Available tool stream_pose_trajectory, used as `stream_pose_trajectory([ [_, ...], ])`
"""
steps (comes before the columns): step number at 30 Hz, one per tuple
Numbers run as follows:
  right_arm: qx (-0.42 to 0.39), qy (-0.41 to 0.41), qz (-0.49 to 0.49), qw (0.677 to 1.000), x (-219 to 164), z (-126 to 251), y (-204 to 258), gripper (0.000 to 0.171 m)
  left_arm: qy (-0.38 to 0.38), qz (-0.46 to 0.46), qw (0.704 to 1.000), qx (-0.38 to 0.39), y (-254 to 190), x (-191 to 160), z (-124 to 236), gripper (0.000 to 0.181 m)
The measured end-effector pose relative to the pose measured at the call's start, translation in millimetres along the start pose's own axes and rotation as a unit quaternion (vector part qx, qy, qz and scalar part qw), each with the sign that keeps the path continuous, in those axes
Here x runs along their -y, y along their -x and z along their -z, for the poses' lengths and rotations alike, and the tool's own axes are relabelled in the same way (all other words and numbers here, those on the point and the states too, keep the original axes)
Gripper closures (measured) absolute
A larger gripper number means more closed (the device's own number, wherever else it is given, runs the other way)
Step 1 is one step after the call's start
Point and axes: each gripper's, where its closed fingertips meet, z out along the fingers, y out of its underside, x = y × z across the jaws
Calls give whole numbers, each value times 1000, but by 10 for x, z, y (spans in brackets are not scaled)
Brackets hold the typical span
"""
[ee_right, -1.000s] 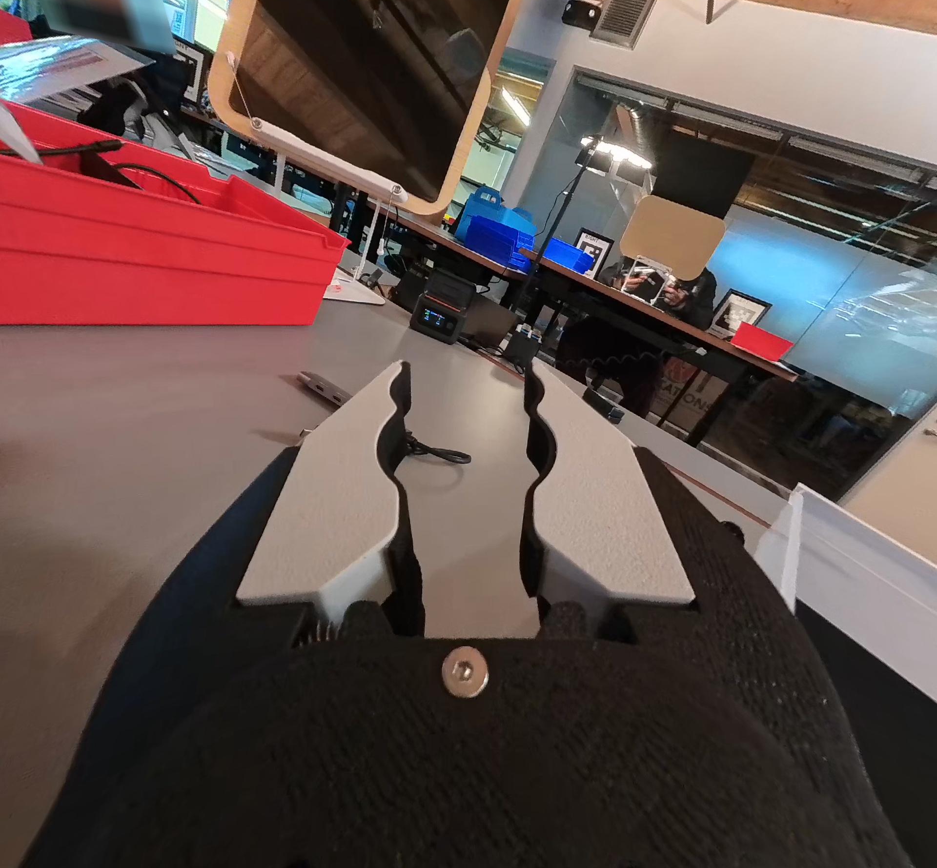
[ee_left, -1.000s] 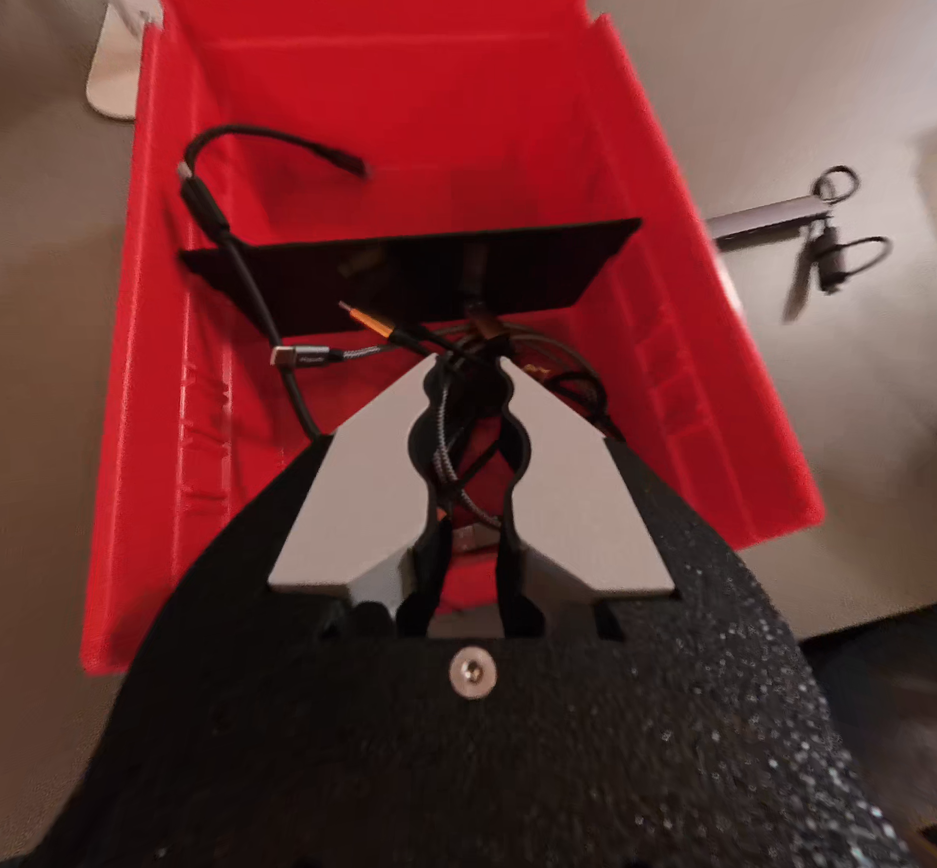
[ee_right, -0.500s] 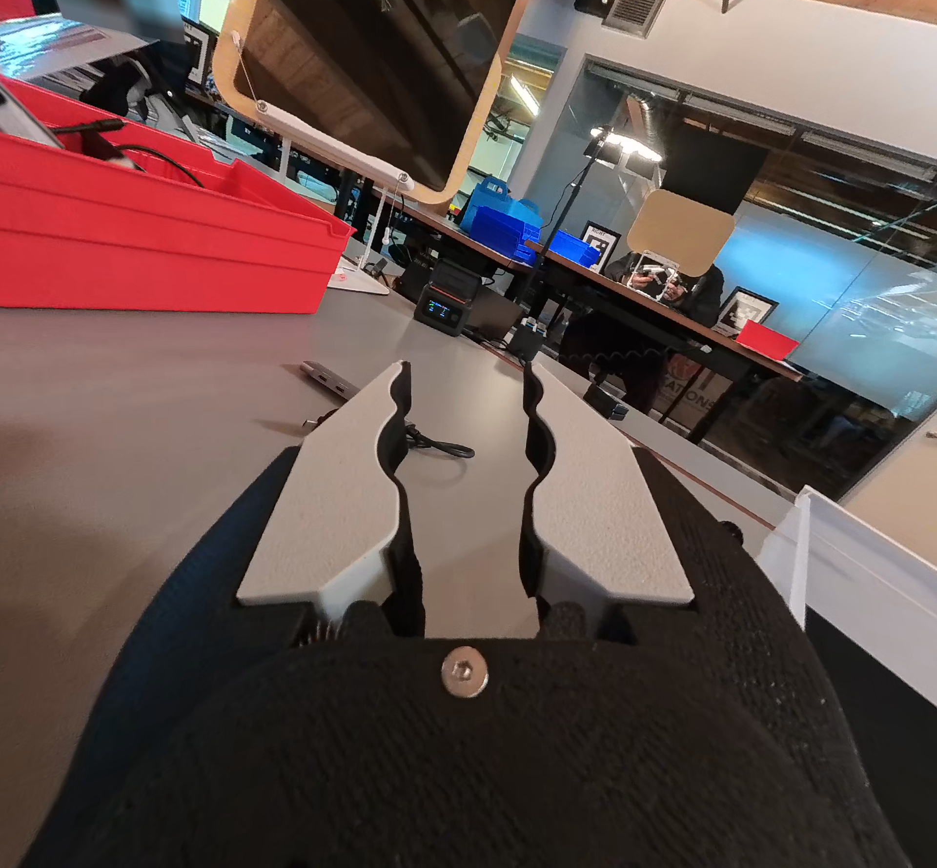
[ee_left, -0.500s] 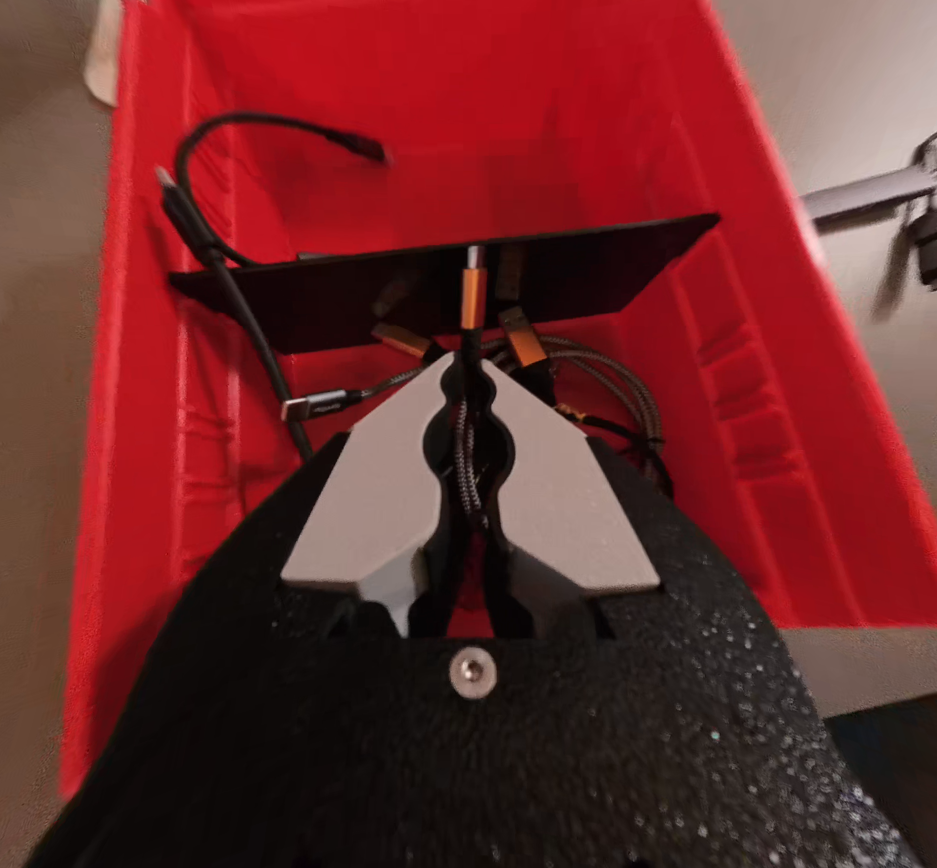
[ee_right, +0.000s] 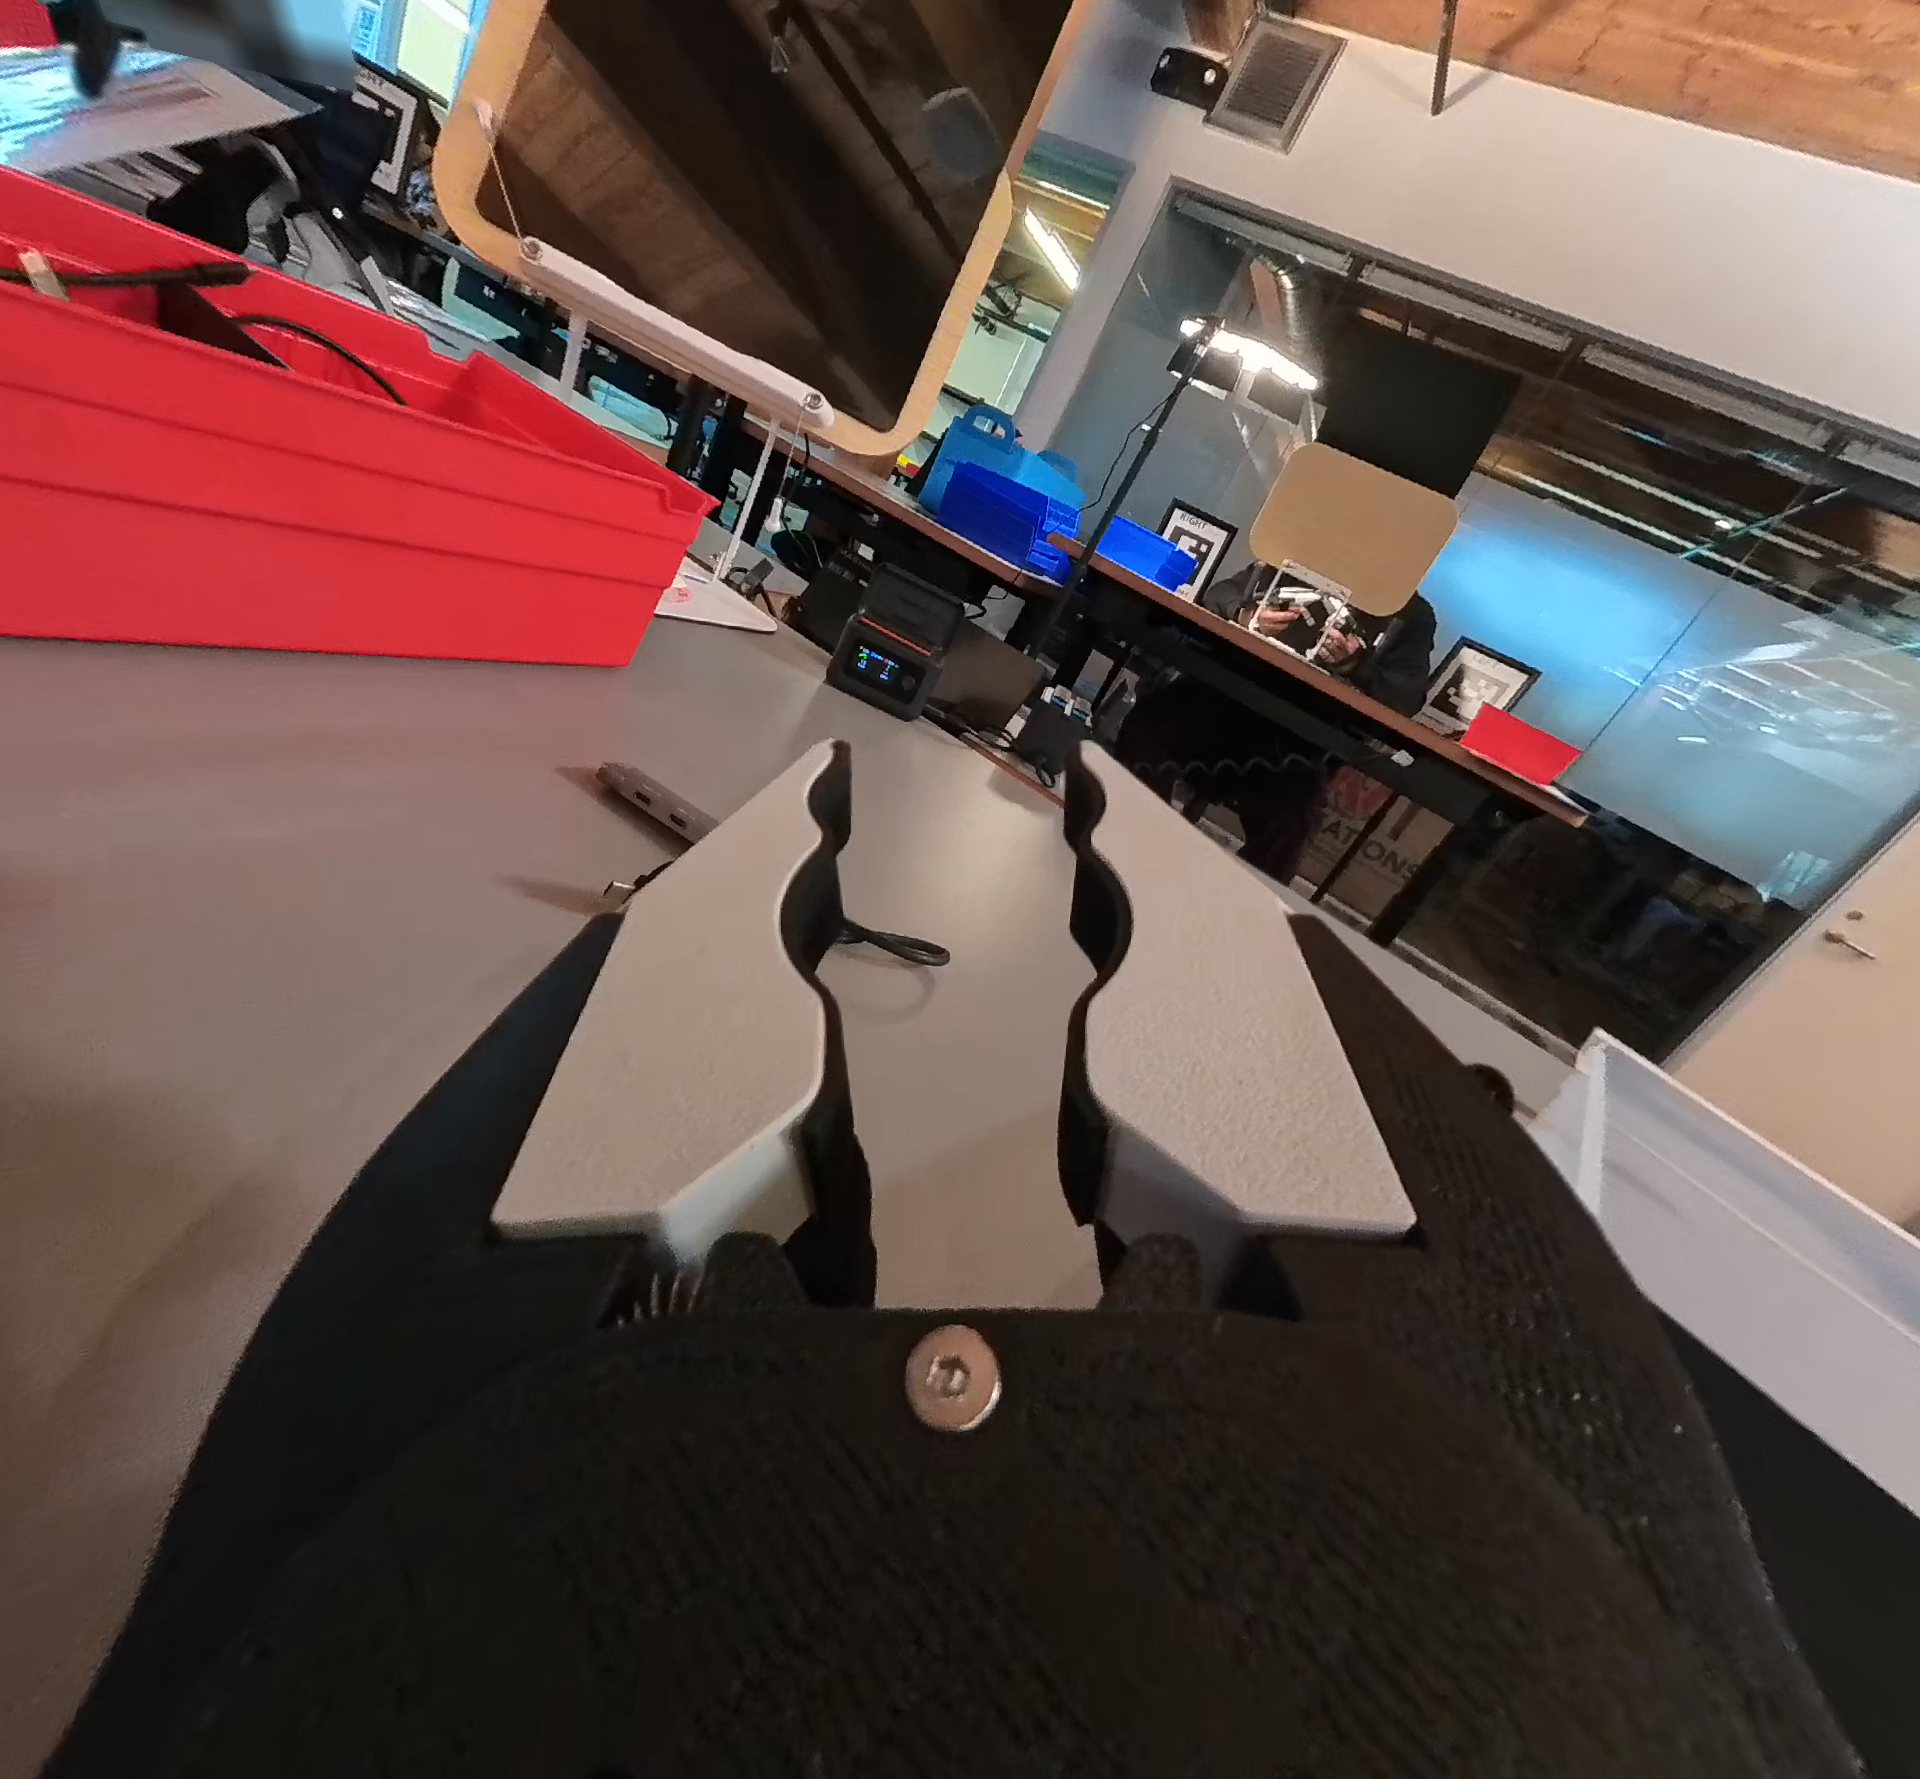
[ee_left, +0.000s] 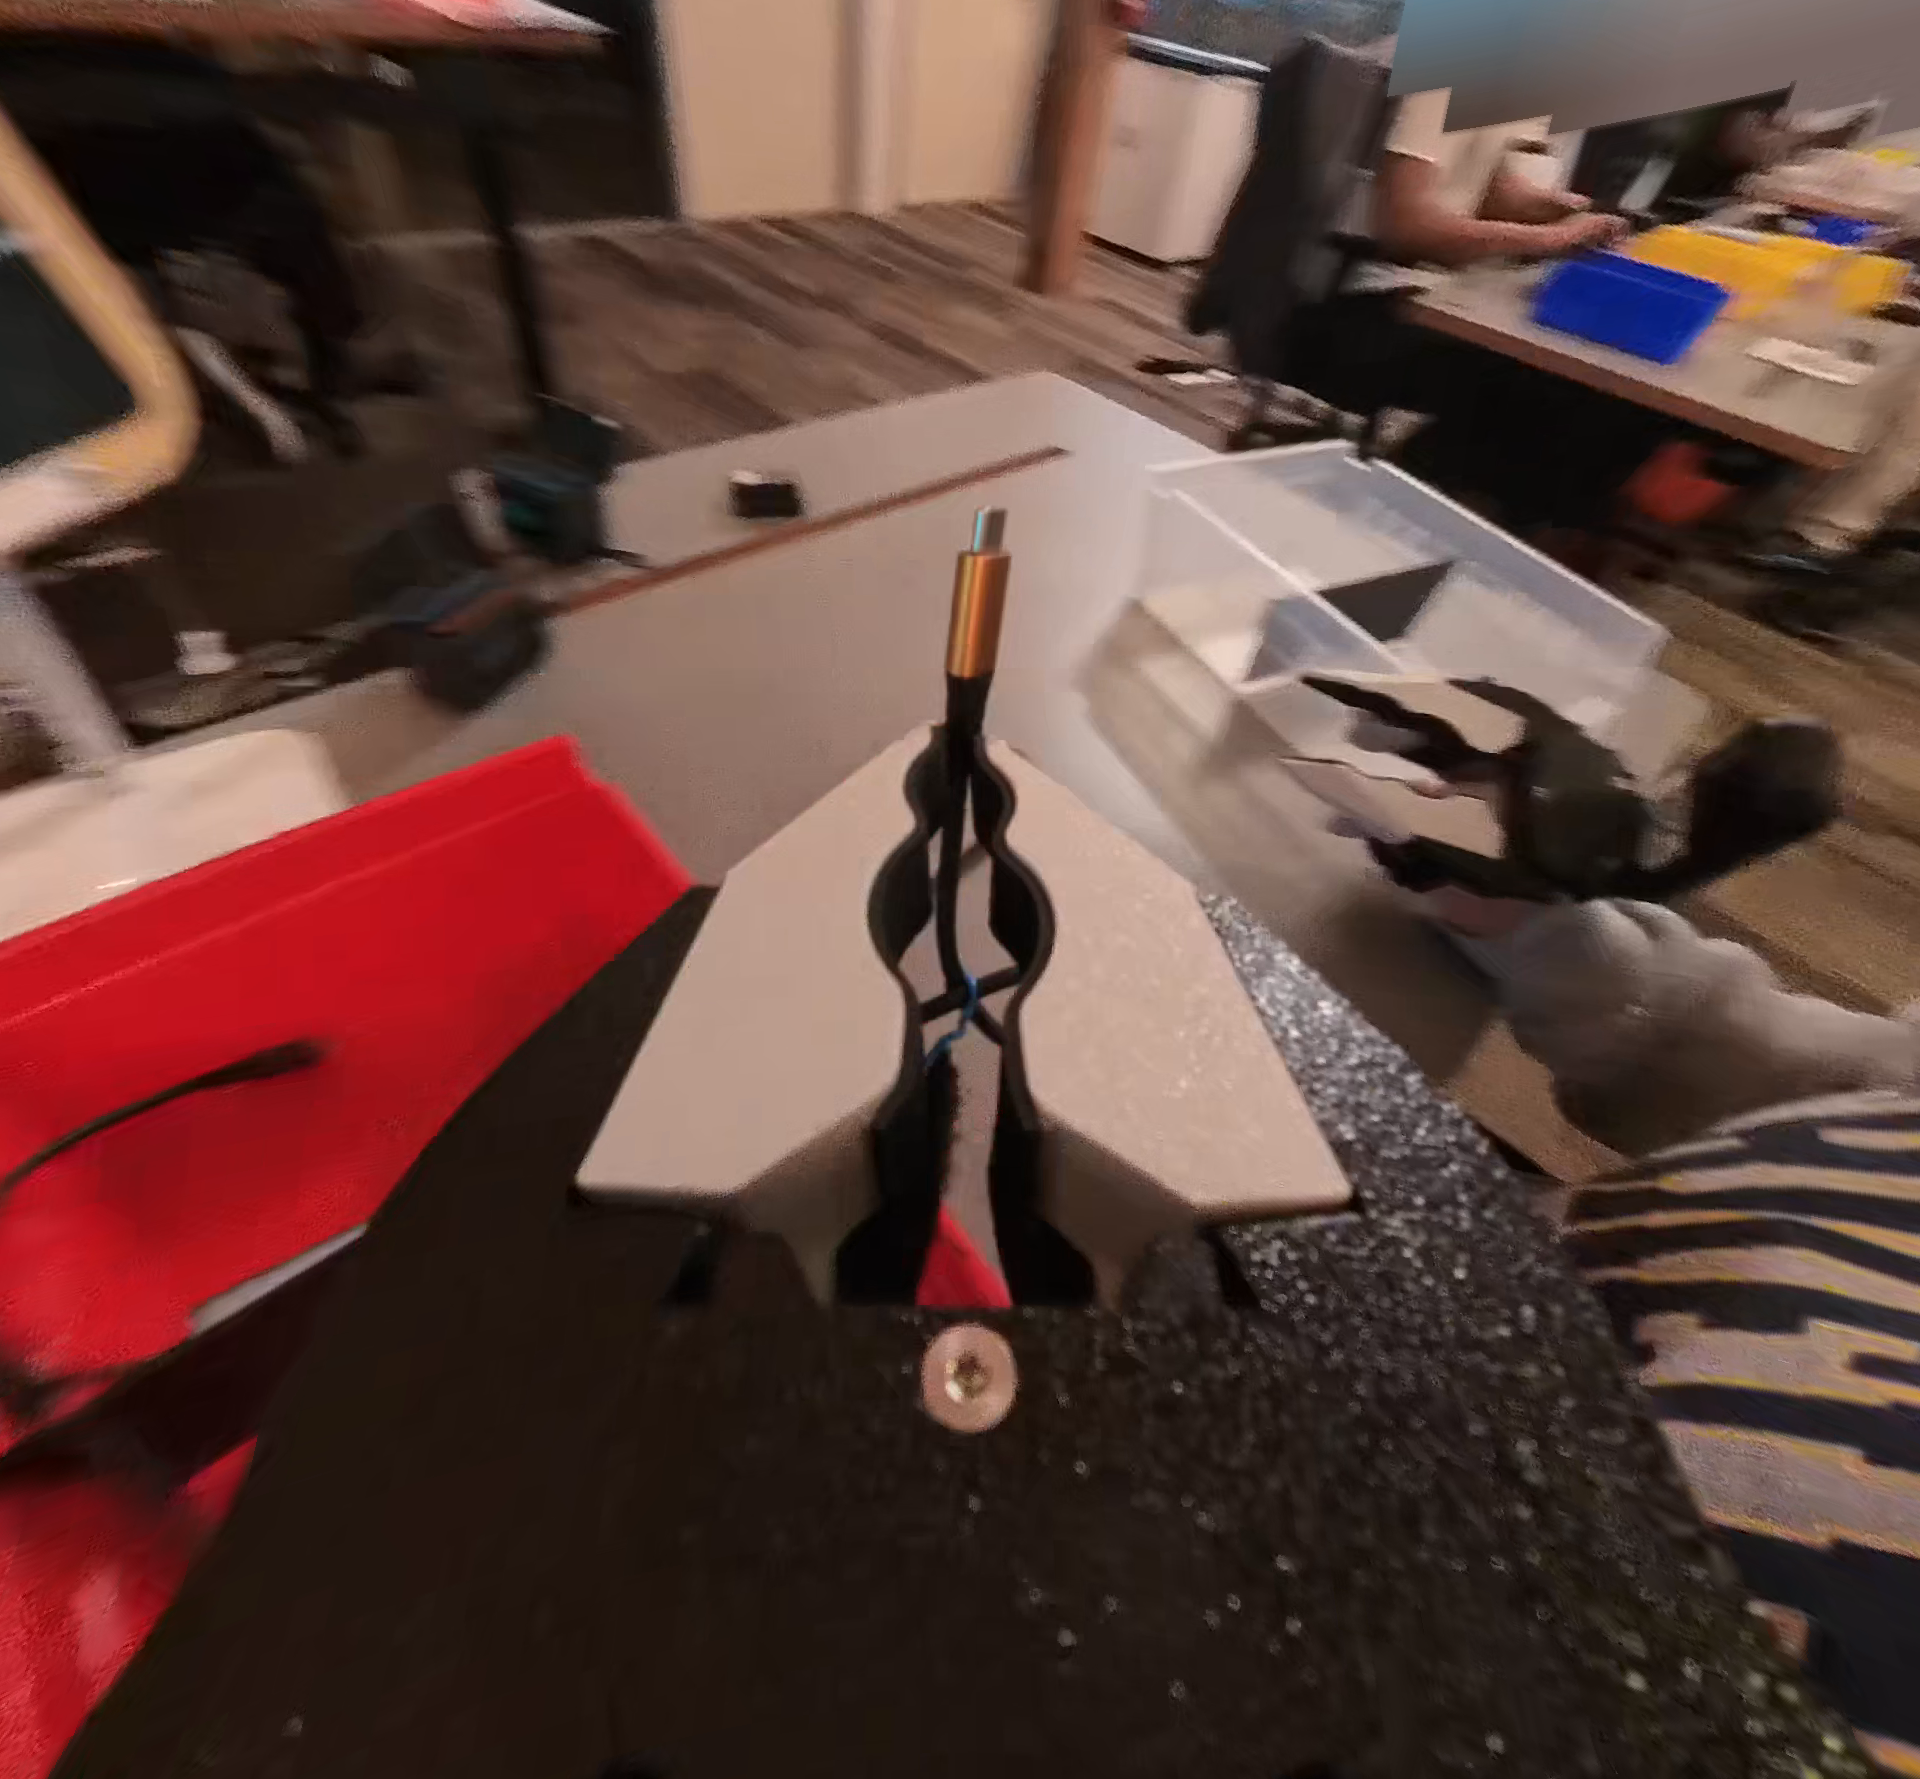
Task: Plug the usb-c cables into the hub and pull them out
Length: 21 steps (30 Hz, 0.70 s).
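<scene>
In the left wrist view, the red bin fills the 9 o'clock side, with a black cable lying blurred inside it. At centre, the left gripper has its jaws pinched together on a thin black usb-c cable, which runs up the gap between the grey fingers. Its orange-sleeved plug stands upright just past the fingertips at 12 o'clock, metal tip uppermost, above the grey table. Toward 2 o'clock sits a clear plastic box near the table's edge. At 3 o'clock the right gripper shows, blurred, held by a gloved hand with a striped sleeve below it.

In the right wrist view, the red bin rests on the table at 10 o'clock, cables showing over its rim. Just left of the fingertips lies the grey hub, flat on the table, its ports facing the camera. The right gripper has its jaws spread well apart and holds nothing; between them a small black cable loop lies on the table. A white box edge sits at 4 o'clock.
</scene>
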Motion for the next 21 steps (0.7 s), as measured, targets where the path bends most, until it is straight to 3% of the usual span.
stream_pose_trajectory([
  [7, -3, -2, 8, 1000, 4, 17, -12, 133, 168, -23, 984, -47, -363, -789, -1307, 180],
  [11, 0, 5, 12, 1000, -25, 12, -2, 133, 254, -20, 966, -40, -307, -1297, -1748, 179],
  [13, 2, 6, 12, 1000, -27, 15, 0, 133, 266, -17, 963, -36, -260, -1409, -1827, 179],
  [16, 2, 5, 12, 1000, -27, 18, -3, 133, 243, -8, 970, -25, -225, -1332, -1779, 161],
  [18, 2, 4, 11, 1000, -24, 17, -4, 133, 202, -11, 979, -12, -219, -1112, -1601, 149],
  [21, 4, 1, 12, 1000, -10, 18, 5, 133, 136, -14, 991, -2, -211, -721, -1119, 151],
])
